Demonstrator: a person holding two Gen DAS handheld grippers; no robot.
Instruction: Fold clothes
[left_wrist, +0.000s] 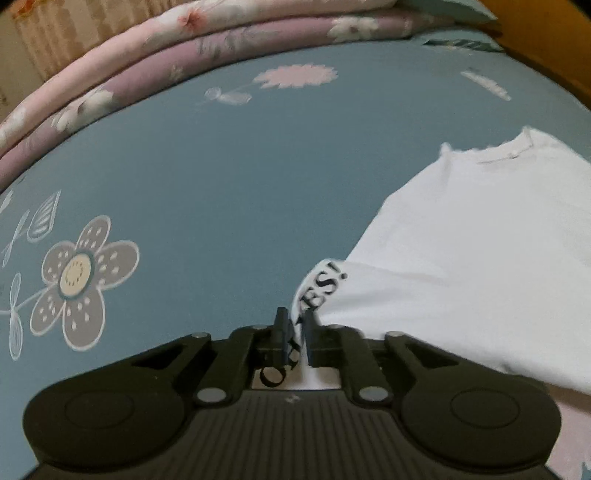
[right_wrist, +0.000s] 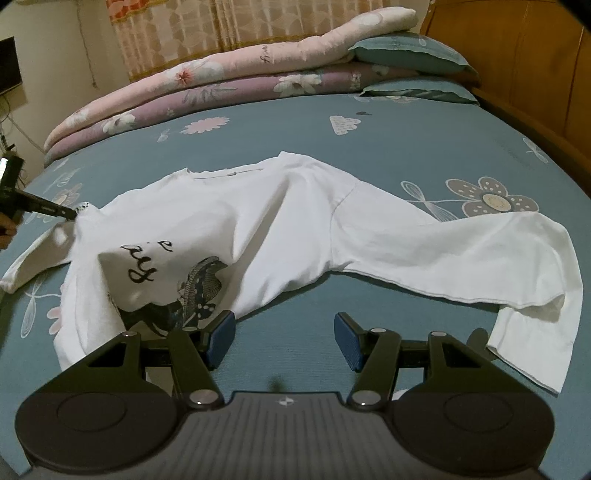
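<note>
Right gripper (right_wrist: 284, 341) jaws wide, empty, over bedsheet (right_wrist: 406, 147) | left gripper (left_wrist: 295, 328) jaws narrow, pinching white shirt (right_wrist: 295, 229) fold | no containers seen

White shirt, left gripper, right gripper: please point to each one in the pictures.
white shirt (right_wrist: 295, 221), right wrist view, on its chest.
left gripper (left_wrist: 295, 325), left wrist view, between its fingertips.
right gripper (right_wrist: 284, 339), right wrist view, between its fingertips.
</note>
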